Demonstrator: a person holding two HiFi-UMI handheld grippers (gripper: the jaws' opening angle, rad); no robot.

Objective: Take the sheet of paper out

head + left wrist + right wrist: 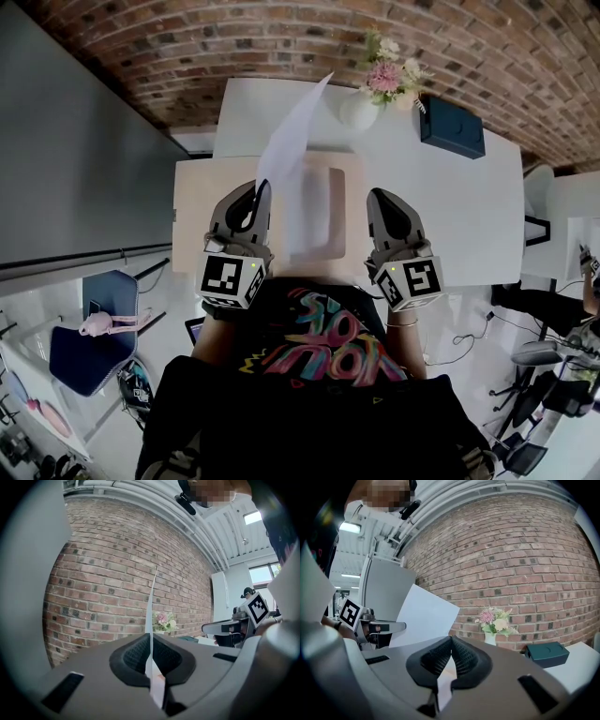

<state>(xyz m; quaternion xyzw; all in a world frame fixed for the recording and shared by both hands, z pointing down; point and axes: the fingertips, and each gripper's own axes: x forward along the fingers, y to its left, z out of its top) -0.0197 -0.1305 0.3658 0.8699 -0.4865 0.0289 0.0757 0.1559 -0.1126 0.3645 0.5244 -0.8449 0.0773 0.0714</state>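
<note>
head view: white bench below a brick wall. left gripper has its fingers clamped on the lower edge of the sheet of paper. the sheet stands up off the bench and slants up and right toward the vase of flowers. a tan envelope lies flat on the bench between the two grippers. right gripper has its tip at the envelope's right edge. a dark teal box sits at the back right, near the vase.

left gripper view: fingers closed on the sheet of paper, seen edge-on as a thin white blade. it runs through the slit between the pads and rises above the tips against the brick. the flowers show just right of it, far back. the right gripper is at the right edge, level with this one.

right gripper view: fingers together, tips touching. a pale strip shows in the slit behind the tips; cannot tell whether it is a held thing or the surface below. the sheet shows broadside at left, held up by the left gripper. the vase and teal box stand to the right on the bench.
</note>
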